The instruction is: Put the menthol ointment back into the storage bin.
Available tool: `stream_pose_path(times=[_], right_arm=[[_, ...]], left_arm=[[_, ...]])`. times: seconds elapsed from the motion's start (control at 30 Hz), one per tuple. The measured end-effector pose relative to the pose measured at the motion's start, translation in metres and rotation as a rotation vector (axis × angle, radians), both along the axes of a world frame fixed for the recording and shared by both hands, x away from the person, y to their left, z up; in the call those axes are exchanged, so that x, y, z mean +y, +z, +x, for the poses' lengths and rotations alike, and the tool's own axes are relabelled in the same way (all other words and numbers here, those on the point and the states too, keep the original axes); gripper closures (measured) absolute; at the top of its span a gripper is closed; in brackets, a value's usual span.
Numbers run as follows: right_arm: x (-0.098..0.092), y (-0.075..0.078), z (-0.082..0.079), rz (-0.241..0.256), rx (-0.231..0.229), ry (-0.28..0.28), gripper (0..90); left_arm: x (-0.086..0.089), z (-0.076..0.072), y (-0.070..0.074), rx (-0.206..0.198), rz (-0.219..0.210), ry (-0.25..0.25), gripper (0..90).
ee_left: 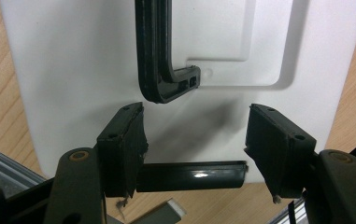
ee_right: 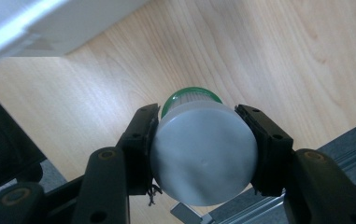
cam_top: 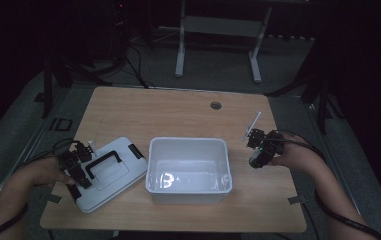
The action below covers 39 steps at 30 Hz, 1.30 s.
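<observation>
Right gripper view has the right tongs (ee_right: 199, 140) clamped on a grey-capped bottle (ee_right: 201, 158), carried above the worktop (ee_right: 259, 56) beside the open white bin (cam_top: 188, 165). The left tongs (ee_left: 194, 140) gape wide over the lid (ee_left: 73, 70), near its black handle (ee_left: 159, 60), likely readying a grab.

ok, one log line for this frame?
left hand-held gripper: open over lid | right hand-held gripper: shut on bottle | bin: open, centre

The high view is dim, its upper corners and edges falling to black, with a glare patch on the floor of the white plastic tub (cam_top: 164, 150). Both gripper views are brighter; the grey round cap (ee_right: 202, 156) looks soft, and a soft shadow lies under the black handle (ee_left: 159, 56).
</observation>
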State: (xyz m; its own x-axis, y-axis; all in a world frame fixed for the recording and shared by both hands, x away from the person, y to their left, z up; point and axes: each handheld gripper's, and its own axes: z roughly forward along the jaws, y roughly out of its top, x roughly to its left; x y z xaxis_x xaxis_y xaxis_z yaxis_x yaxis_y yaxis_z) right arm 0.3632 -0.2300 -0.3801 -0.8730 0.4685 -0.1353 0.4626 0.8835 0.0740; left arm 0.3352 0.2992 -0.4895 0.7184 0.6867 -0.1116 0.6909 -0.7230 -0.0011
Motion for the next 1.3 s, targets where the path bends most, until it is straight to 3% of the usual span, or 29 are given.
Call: stream_pose_path(times=[0.33, 0.6, 0.73, 1.0, 1.3], right_arm=[[0.017, 0.028, -0.014, 0.009, -0.008, 0.087, 50.2], [0.041, 0.041, -0.028, 0.027, -0.05, 0.203, 50.3], [0.056, 0.045, -0.035, 0.033, -0.041, 0.258, 50.3], [0.082, 0.038, -0.043, 0.036, -0.014, 0.348, 50.3], [0.099, 0.018, -0.039, 0.036, 0.032, 0.379, 50.3]], left_arm=[[0.0, -0.001, -0.001, 0.004, -0.002, 0.001, 37.3], [-0.001, 0.0, 0.0, 0.003, 0.003, -0.009, 37.4], [-0.002, 0.0, 0.0, 0.004, 0.005, -0.012, 37.3], [-0.002, 0.0, 0.002, 0.002, 0.009, -0.009, 37.3], [-0.003, -0.001, 0.0, 0.008, 0.029, -0.024, 37.3]])
